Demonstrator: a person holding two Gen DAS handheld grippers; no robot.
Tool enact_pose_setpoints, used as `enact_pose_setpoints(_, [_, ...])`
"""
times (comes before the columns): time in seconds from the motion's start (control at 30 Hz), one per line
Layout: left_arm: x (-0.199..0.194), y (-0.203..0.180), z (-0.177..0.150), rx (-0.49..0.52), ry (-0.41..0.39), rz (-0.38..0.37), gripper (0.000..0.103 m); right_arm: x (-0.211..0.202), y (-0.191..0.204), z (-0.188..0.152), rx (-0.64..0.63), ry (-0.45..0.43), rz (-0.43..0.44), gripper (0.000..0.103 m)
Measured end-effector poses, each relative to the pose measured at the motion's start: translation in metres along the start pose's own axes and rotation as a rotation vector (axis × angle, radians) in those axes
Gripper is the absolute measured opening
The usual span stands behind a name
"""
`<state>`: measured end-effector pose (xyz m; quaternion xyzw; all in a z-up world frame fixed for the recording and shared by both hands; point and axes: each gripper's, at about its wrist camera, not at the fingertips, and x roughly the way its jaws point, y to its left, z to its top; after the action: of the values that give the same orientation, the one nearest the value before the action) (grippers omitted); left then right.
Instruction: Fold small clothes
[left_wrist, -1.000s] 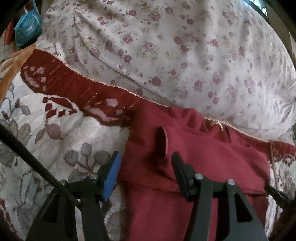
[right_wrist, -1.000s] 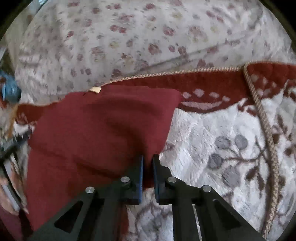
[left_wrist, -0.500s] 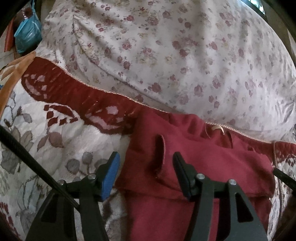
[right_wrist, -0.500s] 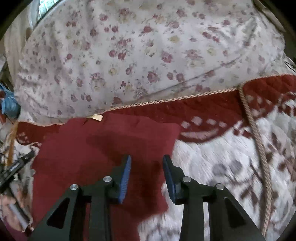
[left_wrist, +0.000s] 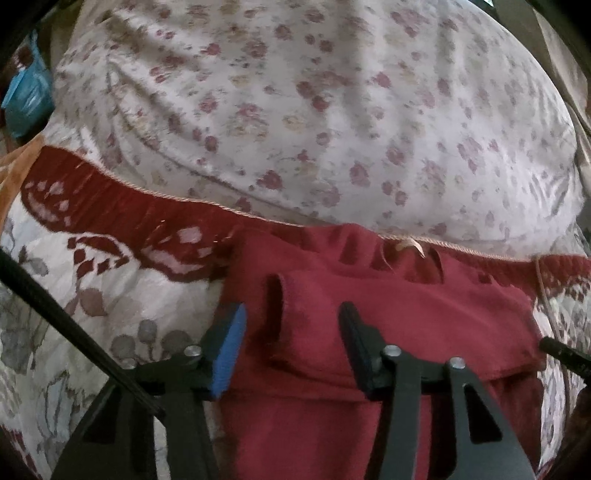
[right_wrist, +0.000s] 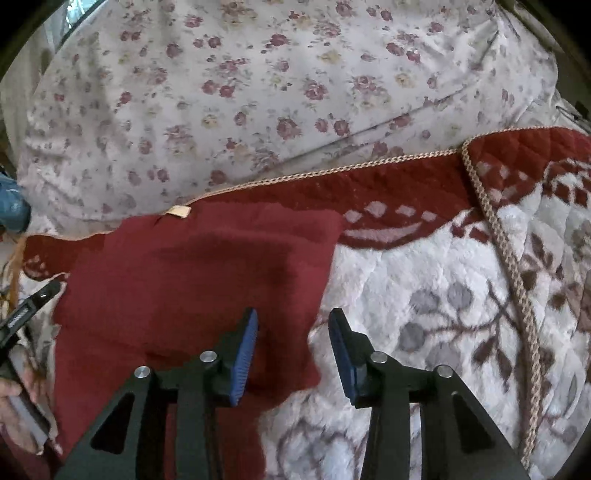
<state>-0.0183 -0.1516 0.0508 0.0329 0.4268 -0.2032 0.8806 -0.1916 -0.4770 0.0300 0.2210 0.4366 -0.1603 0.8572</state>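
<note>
Right wrist: red garment (right_wrist: 192, 280) on quilt (right_wrist: 424, 295)

Parted tongs (left_wrist: 291, 341) over red garment (left_wrist: 406, 314)

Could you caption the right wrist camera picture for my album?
Right gripper, fingers open, above the folded red garment's edge on a leaf-patterned quilt.

Dim soft indoor light, left view motion-blurred, fisheye bending at dark corners, colours blotchy, faint shadows
</note>
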Motion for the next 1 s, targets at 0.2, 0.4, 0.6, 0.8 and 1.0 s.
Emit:
enact_pose_setpoints(0.2, [0.027,-0.021,-0.006,0.086,0.111,0.012,0.001,-0.008,0.009,-0.006,0.001,-0.004,0.033,0.047])
enact_pose_setpoints(0.4, [-0.002,0.008,0.009,0.012,0.006,0.049,0.000,-0.015,0.024,-0.001,-0.032,-0.044,0.068,0.056])
enact_pose_setpoints(0.6, [0.013,0.020,0.002,-0.039,0.084,0.025,0.001,0.008,0.029,-0.001,-0.027,-0.004,0.036,0.056])
enact_pose_setpoints(0.8, [0.003,0.015,0.001,-0.039,0.042,0.043,0.051,-0.007,0.031,-0.012,-0.064,-0.016,0.037,0.067])
enact_pose_setpoints(1.0, [-0.004,0.012,0.001,-0.033,0.029,0.024,0.051,-0.015,0.029,-0.022,-0.056,-0.006,0.051,0.069])
